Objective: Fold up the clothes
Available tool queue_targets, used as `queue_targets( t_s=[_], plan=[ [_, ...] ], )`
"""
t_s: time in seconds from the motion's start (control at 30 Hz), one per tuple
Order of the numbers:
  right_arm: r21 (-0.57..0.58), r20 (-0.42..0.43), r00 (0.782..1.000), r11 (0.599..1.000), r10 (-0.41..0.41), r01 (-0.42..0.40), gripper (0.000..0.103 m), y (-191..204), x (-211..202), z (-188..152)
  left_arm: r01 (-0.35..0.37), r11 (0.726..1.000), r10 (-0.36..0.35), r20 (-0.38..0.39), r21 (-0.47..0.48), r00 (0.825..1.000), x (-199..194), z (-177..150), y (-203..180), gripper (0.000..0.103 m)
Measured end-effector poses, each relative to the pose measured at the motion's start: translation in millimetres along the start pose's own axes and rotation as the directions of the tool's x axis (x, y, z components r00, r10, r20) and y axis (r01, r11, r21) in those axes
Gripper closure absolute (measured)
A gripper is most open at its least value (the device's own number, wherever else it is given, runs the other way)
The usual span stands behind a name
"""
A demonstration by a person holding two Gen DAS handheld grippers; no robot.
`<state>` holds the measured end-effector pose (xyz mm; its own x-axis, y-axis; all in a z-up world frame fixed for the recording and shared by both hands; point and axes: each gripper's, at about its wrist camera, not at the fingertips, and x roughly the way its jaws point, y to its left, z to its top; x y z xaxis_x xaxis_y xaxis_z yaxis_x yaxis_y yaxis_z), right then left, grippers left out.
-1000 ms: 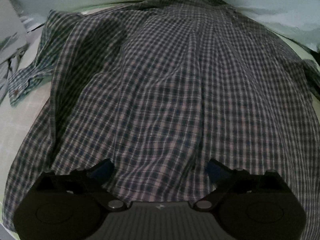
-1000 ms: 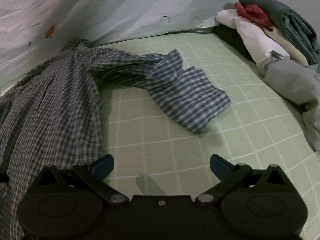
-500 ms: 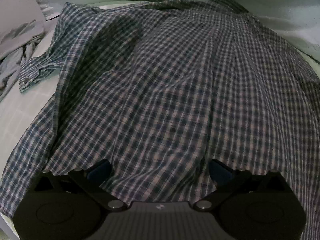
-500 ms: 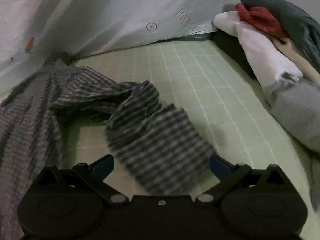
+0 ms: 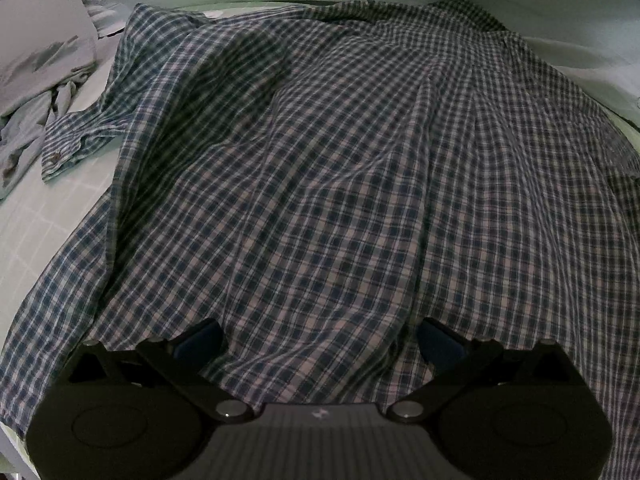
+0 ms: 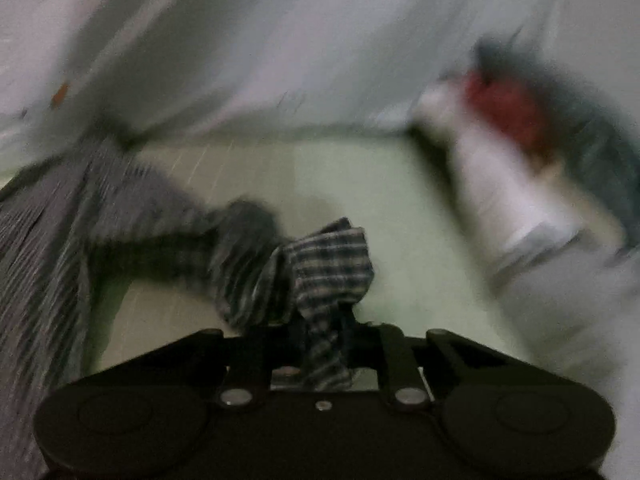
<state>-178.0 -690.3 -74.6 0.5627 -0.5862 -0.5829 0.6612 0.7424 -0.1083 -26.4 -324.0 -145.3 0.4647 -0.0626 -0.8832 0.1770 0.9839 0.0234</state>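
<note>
Checked shirt (image 5: 340, 184) found spread flat, back uppermost, over a pale green gridded table (image 5: 36, 216). One cuffed sleeve (image 5: 76, 144) noted lying off the shirt's left edge, buttoned end resting on the table. Other sleeve (image 6: 328, 264) seen bunched and lifted clear of the table on the shirt's opposite side.

Left tool (image 5: 320, 340) observed poised over the shirt's lower hem, jaws spread wide, nothing gripped; contact with the cloth could not be told.

Right tool (image 6: 320, 340) recorded with jaws closing, nearly together, pinching the end of that second sleeve. View heavily blurred.

Beyond the shirt: crumpled light-blue garment (image 5: 24, 136) near the flat sleeve; heap of clothes (image 6: 520, 152), white, red and dark, well apart from the raised sleeve.
</note>
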Motion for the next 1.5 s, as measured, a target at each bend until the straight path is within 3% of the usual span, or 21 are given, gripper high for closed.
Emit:
queue_targets(
  t_s=[0.07, 0.1, 0.17, 0.23, 0.3, 0.4, 0.53, 0.57, 0.6, 0.73, 0.83, 0.87, 0.93, 1.0, 1.03, 1.17, 1.27, 1.33, 1.4, 1.47, 1.5],
  plan=[
    [0.008, 0.077, 0.993, 0.996, -0.094, 0.093, 0.085, -8.8, -16.0, 5.6, 0.002, 1.000, -0.002, 0.002, 0.003, 1.000, 0.3, 0.3, 0.7, 0.000],
    [0.026, 0.093, 0.986, 0.990, -0.139, 0.137, 0.072, -13.3, -21.3, 6.6, 0.003, 1.000, -0.003, 0.003, 0.004, 1.000, 0.3, 0.5, 0.8, 0.000],
    [0.057, 0.000, 0.983, 0.982, -0.181, 0.181, 0.054, -21.0, -13.2, -4.4, 0.005, 1.000, -0.005, 0.005, 0.007, 1.000, 0.4, 0.9, 1.2, 0.000],
    [0.090, -0.089, 0.976, 0.974, -0.199, 0.207, 0.057, -26.7, -6.7, -17.4, 0.006, 1.000, -0.006, 0.008, 0.008, 1.000, 0.5, 1.1, 1.9, 0.000],
    [0.130, -0.158, 0.969, 0.968, -0.192, 0.213, 0.057, -29.7, -4.8, -31.8, 0.007, 1.000, -0.007, 0.008, 0.011, 1.000, 0.8, 1.7, 2.3, 0.000],
    [0.294, -0.178, 0.974, 0.936, -0.143, 0.191, 0.050, -35.8, -14.4, -42.8, 0.008, 1.000, -0.008, 0.010, 0.012, 1.000, 0.9, 2.3, 2.6, 0.000],
    [0.575, -0.172, 0.985, 0.812, 0.000, 0.101, 0.041, -47.3, -14.6, -52.1, 0.005, 1.000, -0.005, 0.014, 0.009, 1.000, 1.4, 2.2, 1.5, 0.000],
    [0.591, -0.177, 0.984, 0.800, 0.009, 0.099, 0.038, -46.5, -10.7, -50.9, 0.006, 1.000, -0.006, 0.014, 0.009, 1.000, 1.4, 2.1, 1.7, 0.000],
    [0.599, -0.184, 0.983, 0.795, 0.013, 0.101, 0.036, -45.0, -6.5, -49.0, 0.006, 1.000, -0.006, 0.013, 0.010, 1.000, 1.4, 2.1, 1.9, 0.000],
    [0.520, -0.184, 0.983, 0.849, -0.002, 0.099, 0.032, -28.0, 8.7, -33.4, 0.006, 1.000, -0.006, 0.015, 0.009, 1.000, 1.8, 2.5, 2.8, 0.000],
    [0.435, -0.224, 0.973, 0.889, -0.047, 0.143, 0.033, -19.5, 27.0, -30.0, 0.004, 1.000, -0.004, 0.018, 0.005, 1.000, 1.5, 1.9, 3.8, 0.000],
    [0.406, -0.237, 0.970, 0.902, -0.051, 0.147, 0.037, -17.5, 32.2, -30.4, 0.004, 1.000, -0.004, 0.018, 0.005, 1.000, 2.2, 2.4, 3.9, 0.000],
    [0.356, -0.252, 0.967, 0.925, -0.042, 0.133, 0.058, -15.2, 39.9, -32.3, 0.003, 1.000, -0.004, 0.021, 0.003, 1.000, 2.2, 1.8, 3.5, 0.000],
    [0.329, -0.223, 0.974, 0.939, -0.029, 0.103, 0.088, -15.4, 36.4, -36.9, 0.003, 1.000, -0.003, 0.023, 0.002, 1.000, 2.1, 1.3, 3.3, 0.000],
    [0.332, -0.197, 0.979, 0.937, -0.043, 0.108, 0.093, -16.4, 30.2, -39.4, 0.002, 1.000, -0.002, 0.025, 0.001, 1.000, 1.9, 1.1, 3.3, 0.000],
    [0.450, -0.046, 0.988, 0.880, -0.150, 0.154, 0.095, -30.6, -22.0, -46.9, 0.002, 1.000, -0.002, 0.028, -0.001, 1.000, 1.5, 0.2, 3.2, 0.000],
    [0.541, -0.085, 0.980, 0.818, -0.179, 0.197, 0.094, -41.1, -43.9, -65.6, 0.005, 1.000, -0.005, 0.029, -0.003, 1.000, 1.5, 0.0, 3.0, 0.000],
    [0.602, -0.165, 0.977, 0.771, -0.133, 0.207, 0.093, -47.9, -44.4, -86.7, 0.004, 1.000, -0.004, 0.029, -0.004, 1.000, 1.5, 0.1, 2.8, 0.000],
    [0.645, -0.227, 0.969, 0.730, -0.100, 0.226, 0.082, -50.1, -46.0, -105.7, 0.005, 1.000, -0.004, 0.028, -0.003, 1.000, 1.4, 0.7, 2.6, 0.000],
    [0.686, -0.223, 0.970, 0.692, -0.093, 0.224, 0.077, -54.1, -51.8, -113.6, 0.006, 1.000, -0.005, 0.026, -0.001, 1.000, 1.3, 1.2, 2.6, 0.000],
    [0.696, -0.220, 0.970, 0.681, -0.099, 0.227, 0.067, -55.9, -54.2, -113.7, 0.005, 1.000, -0.005, 0.026, -0.001, 1.000, 1.2, 1.2, 2.4, 0.000]
  ],
)
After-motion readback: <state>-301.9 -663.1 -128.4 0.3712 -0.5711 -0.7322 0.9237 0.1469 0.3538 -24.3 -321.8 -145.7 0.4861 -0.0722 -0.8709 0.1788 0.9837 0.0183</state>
